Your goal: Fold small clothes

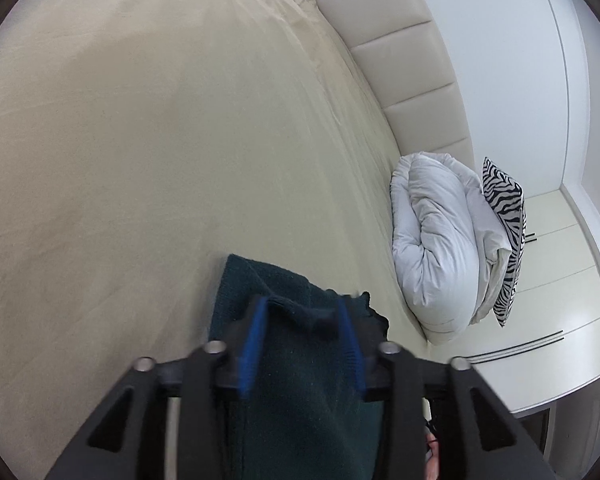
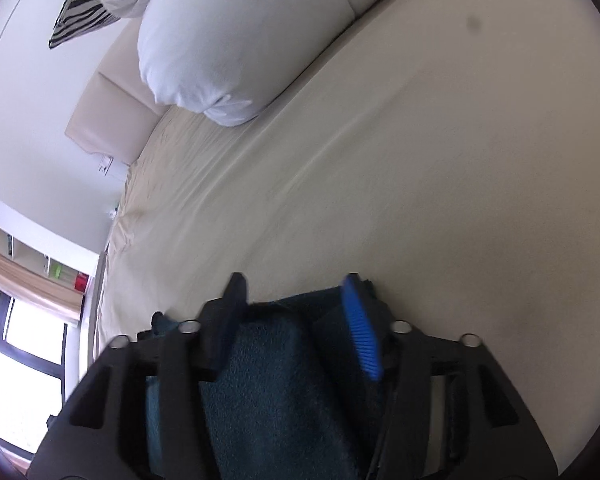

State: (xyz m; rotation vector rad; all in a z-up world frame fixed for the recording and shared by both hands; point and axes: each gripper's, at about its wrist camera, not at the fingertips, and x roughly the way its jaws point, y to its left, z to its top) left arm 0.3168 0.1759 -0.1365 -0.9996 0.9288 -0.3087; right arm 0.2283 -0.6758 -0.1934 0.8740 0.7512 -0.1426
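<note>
A dark teal knitted garment [image 1: 300,380] lies on the beige bed sheet [image 1: 140,160], close under the camera in the left wrist view. My left gripper [image 1: 302,304] stands open over it. Its blue pads [image 1: 256,340] are apart, and a raised fold of the cloth sits loosely between them. In the right wrist view the same garment [image 2: 276,380] fills the gap of my right gripper [image 2: 296,282]. This gripper is open too, its blue pad [image 2: 362,328] standing off the cloth's side. The near part of the garment is hidden under both grippers.
A rolled white duvet [image 1: 432,240] and a zebra cushion [image 1: 504,216] lean by the padded headboard [image 1: 400,60]. A white cabinet [image 1: 560,300] stands beside the bed. The right wrist view shows the duvet [image 2: 228,40], shelves [image 2: 40,260] and a window [image 2: 20,340].
</note>
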